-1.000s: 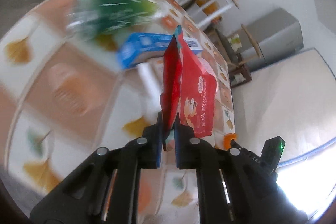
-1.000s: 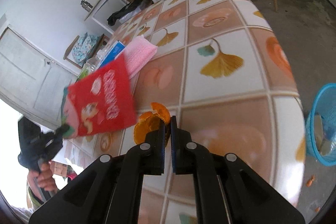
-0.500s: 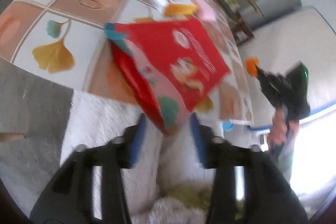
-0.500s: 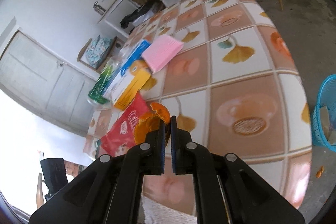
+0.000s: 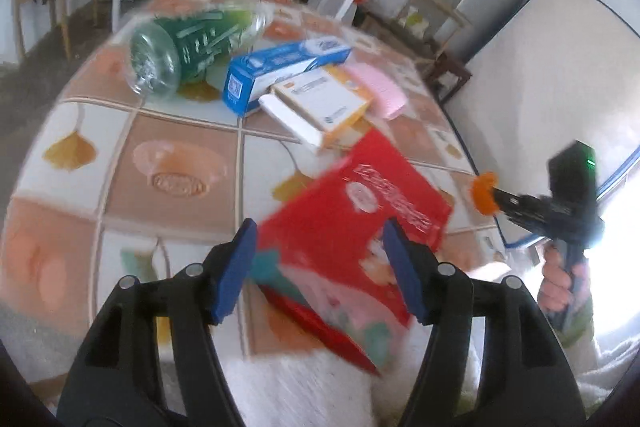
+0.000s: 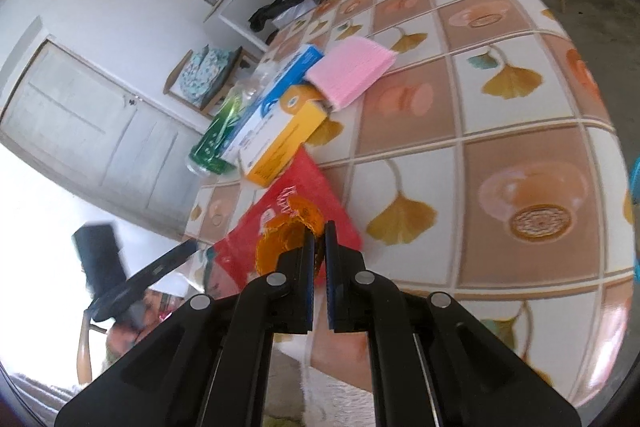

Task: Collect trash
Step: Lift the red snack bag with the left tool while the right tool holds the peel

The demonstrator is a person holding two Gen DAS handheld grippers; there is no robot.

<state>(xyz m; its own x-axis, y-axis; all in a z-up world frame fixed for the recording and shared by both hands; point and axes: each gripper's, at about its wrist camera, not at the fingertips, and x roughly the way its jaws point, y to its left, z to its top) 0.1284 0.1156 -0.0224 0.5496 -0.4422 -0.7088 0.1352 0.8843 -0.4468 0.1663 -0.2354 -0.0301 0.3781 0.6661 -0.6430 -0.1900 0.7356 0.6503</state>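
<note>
In the left wrist view, the left gripper [image 5: 320, 267] fills the lower middle of the frame with its blue-padded jaws spread wide; they have just been opening. The red snack bag [image 5: 352, 239] sits between them, blurred, and whether either pad touches it cannot be told. The bag overhangs the near edge of the tiled table [image 5: 180, 147], above something white and fluffy at the bottom of the frame.

Farther up, near the centre, a white and orange box [image 5: 320, 107] lies against a blue and white box [image 5: 280, 71], with a pink pad [image 5: 380, 91] just to the right of them. A green plastic bottle [image 5: 192, 43] lies on its side in the upper left, touching the blue box.

At the right edge, a hand [image 5: 560, 287] holds the right gripper [image 5: 494, 193], which has orange peel [image 5: 484, 193] at its tip.

In the right wrist view, that gripper [image 6: 319, 239] sits in the lower middle, its jaws pressed together on the orange peel [image 6: 288, 231]. Just beyond lies the red bag [image 6: 300, 187], then the white and orange box [image 6: 280, 143], the blue box [image 6: 288, 79] and the pink pad [image 6: 352, 71]. The left gripper's dark body shows at the lower left.
</note>
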